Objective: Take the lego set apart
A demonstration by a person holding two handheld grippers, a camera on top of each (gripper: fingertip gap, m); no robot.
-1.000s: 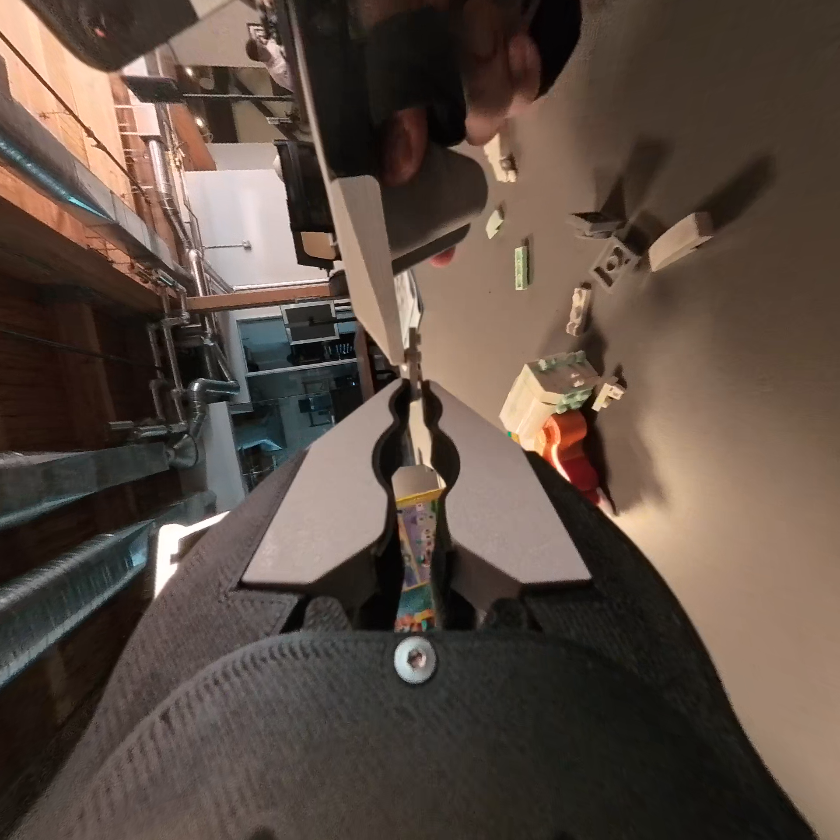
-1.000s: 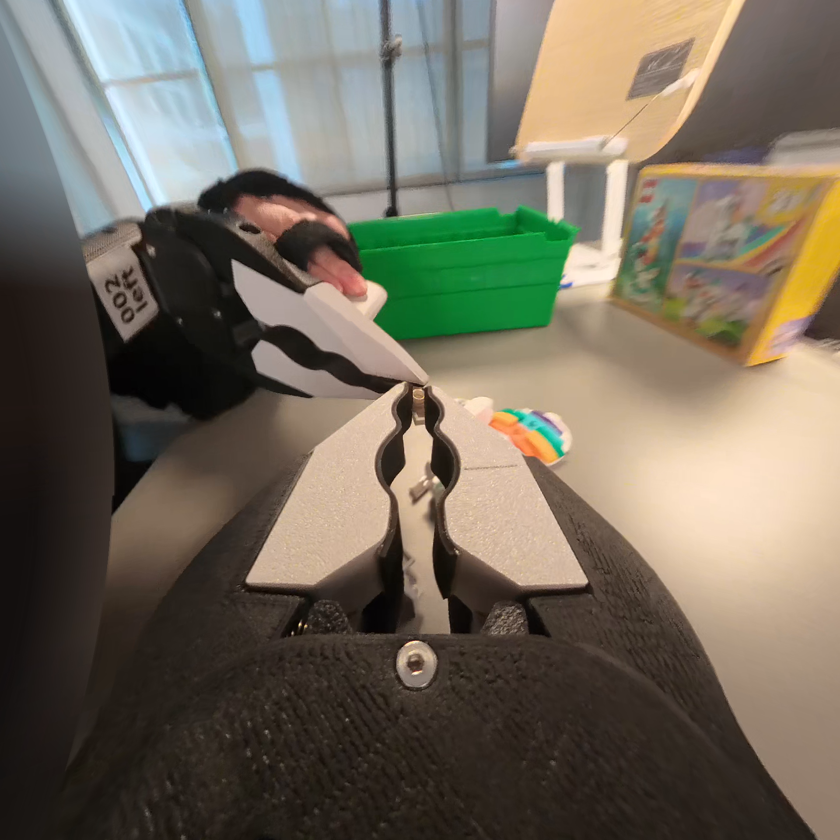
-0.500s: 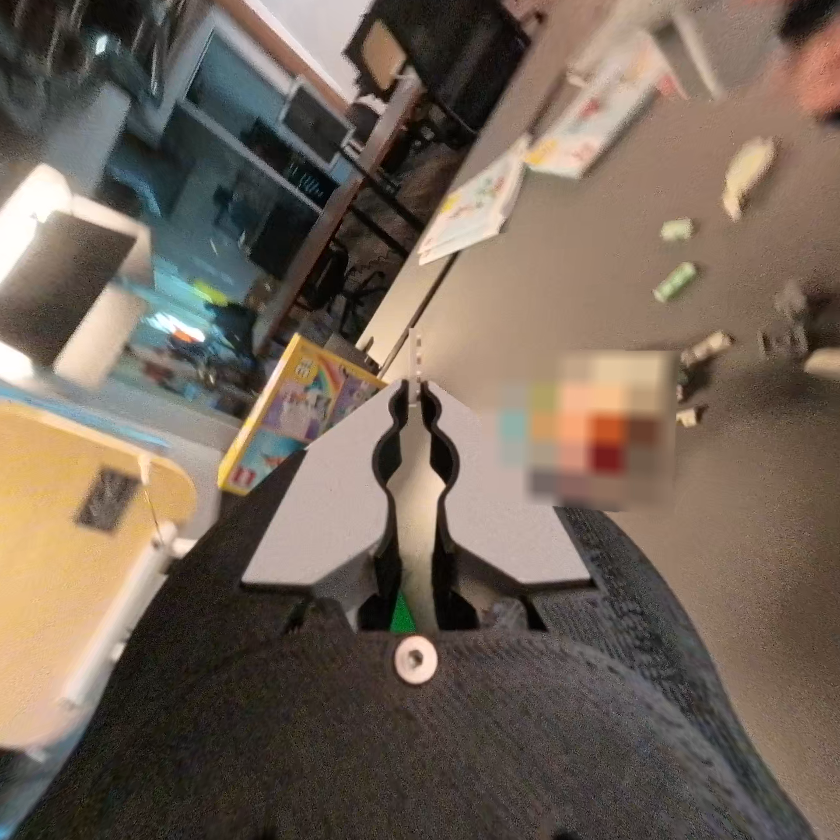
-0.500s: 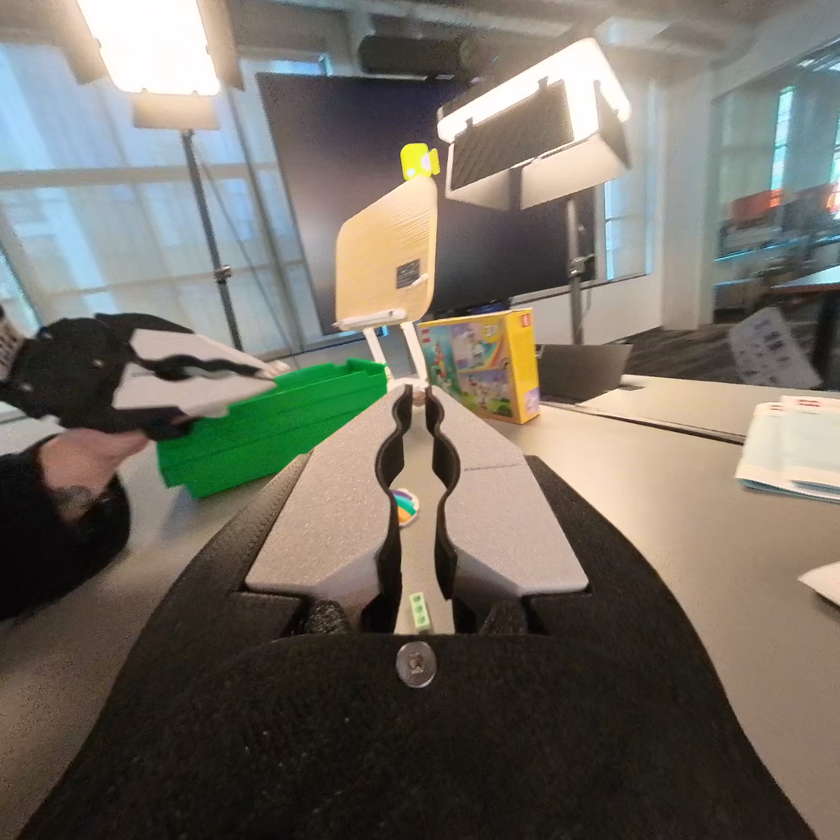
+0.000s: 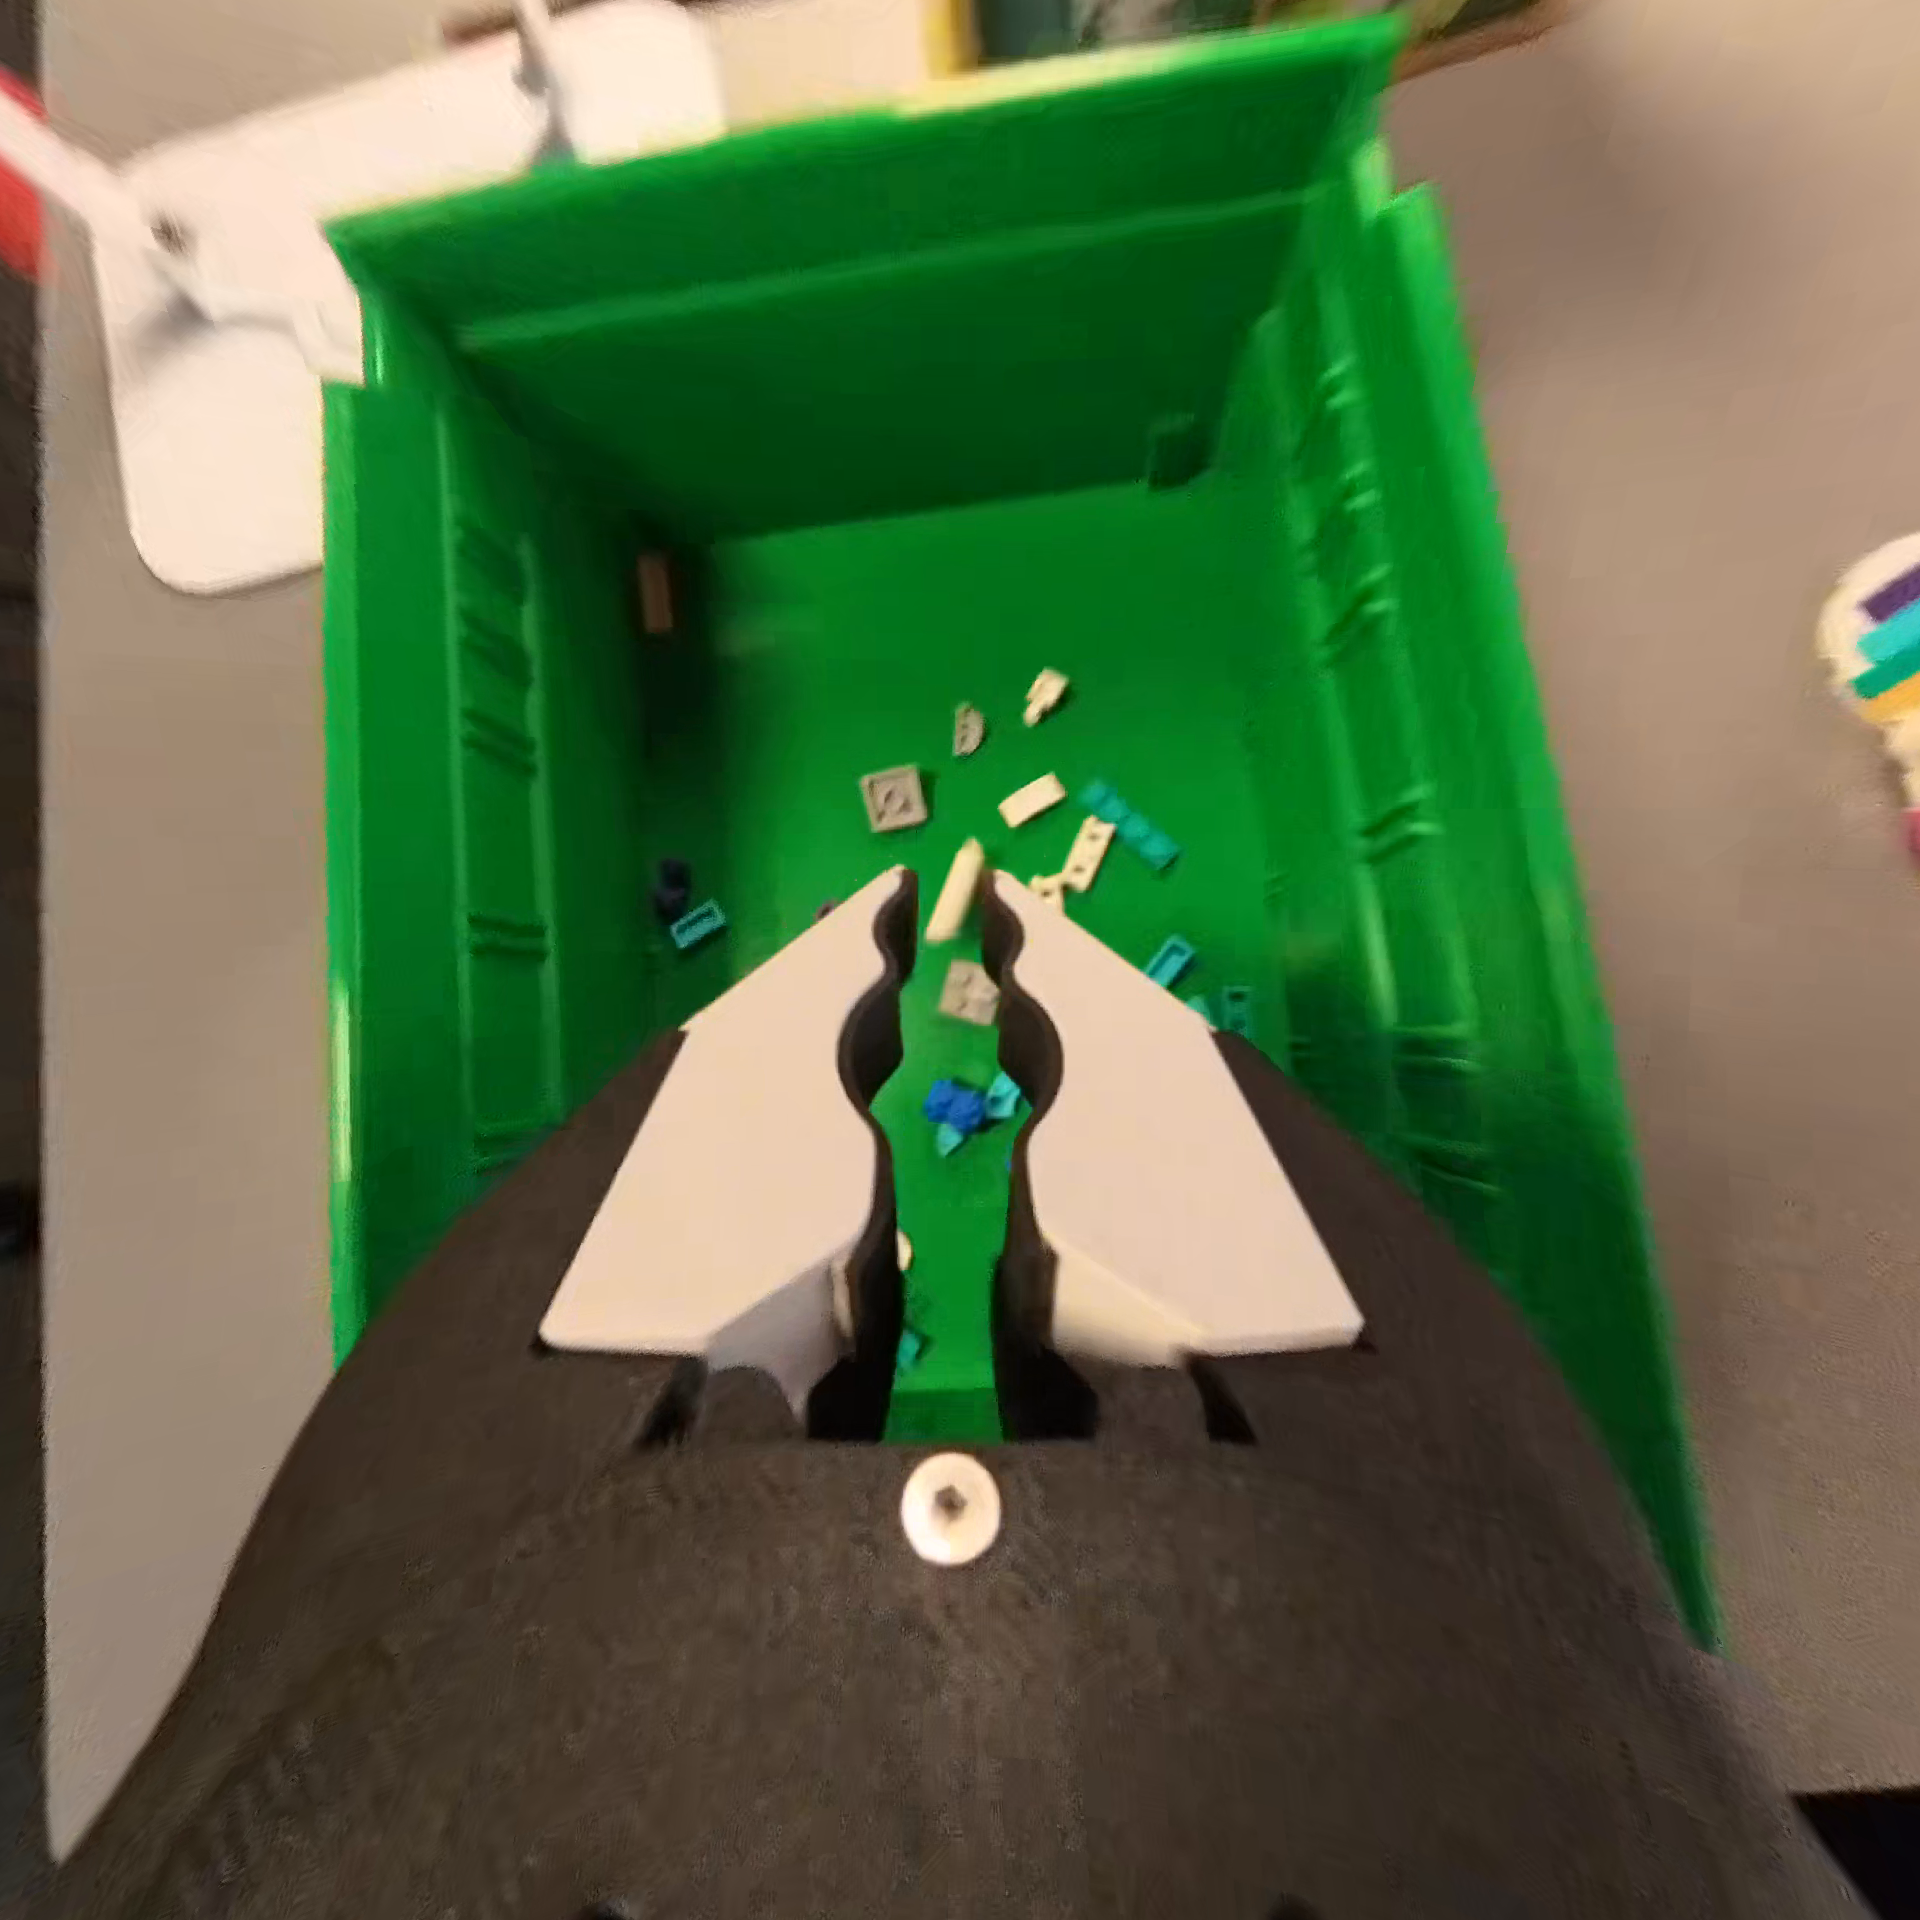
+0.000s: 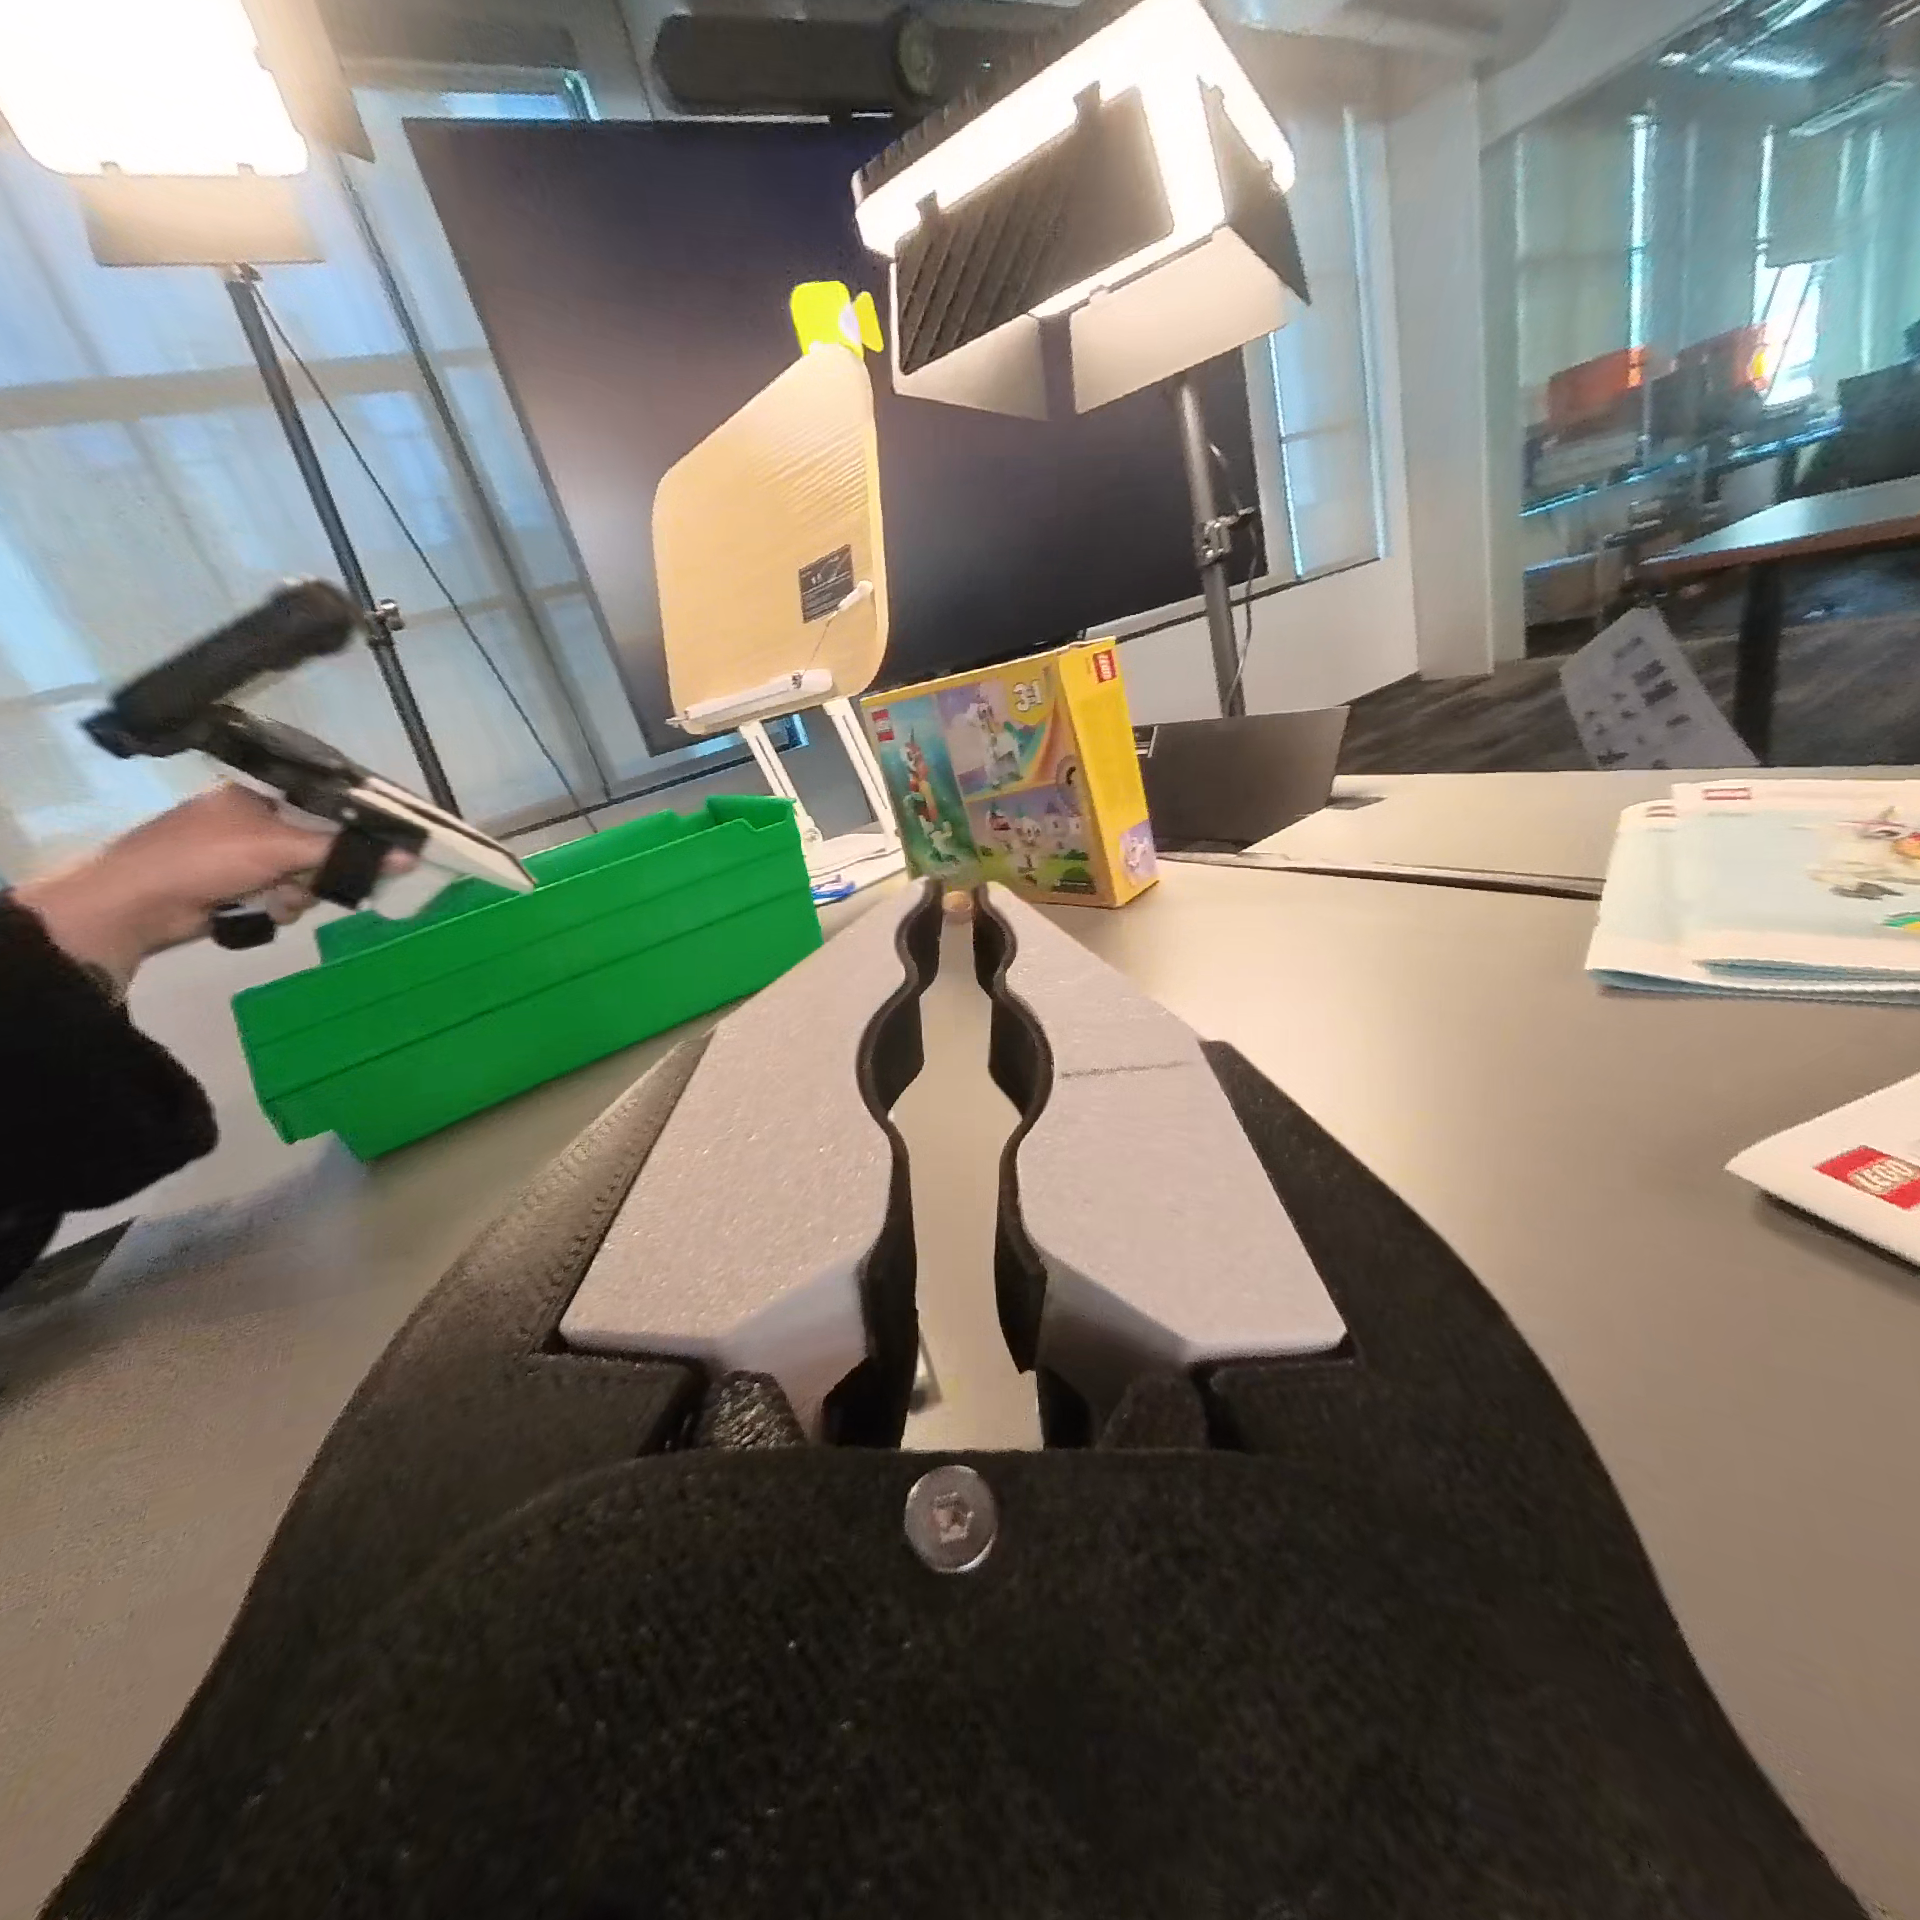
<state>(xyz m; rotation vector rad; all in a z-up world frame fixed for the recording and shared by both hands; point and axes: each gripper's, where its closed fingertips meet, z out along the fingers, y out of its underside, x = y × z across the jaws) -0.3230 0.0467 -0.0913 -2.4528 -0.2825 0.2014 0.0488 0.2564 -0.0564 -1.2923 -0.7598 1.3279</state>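
Observation:
In the left wrist view my left gripper (image 5: 951,888) points down into a green bin (image 5: 436,790). Its jaws stand slightly apart. A small cream lego plate (image 5: 956,902) hangs tilted in the gap between the tips, and I cannot see either tip touching it. Several loose cream, teal and blue lego pieces (image 5: 1029,800) lie on the bin floor. In the right wrist view my right gripper (image 6: 958,902) is shut on a small tan lego piece (image 6: 958,896) above the table. The left gripper (image 6: 457,862) shows there, over the bin (image 6: 540,977).
A yellow lego box (image 6: 1013,774) and a tan board on a white stand (image 6: 774,582) stand behind the bin. Instruction booklets (image 6: 1756,904) and a sheet (image 6: 1849,1184) lie at the right. A rainbow lego part (image 5: 1881,644) sits right of the bin. Studio lights stand behind. Tip to tip, the grippers are about 45 centimeters apart.
The left gripper has swung from the table over the green bin and opened; the thin piece it pinched is now loose between the tips. The right gripper stays shut on its small piece.

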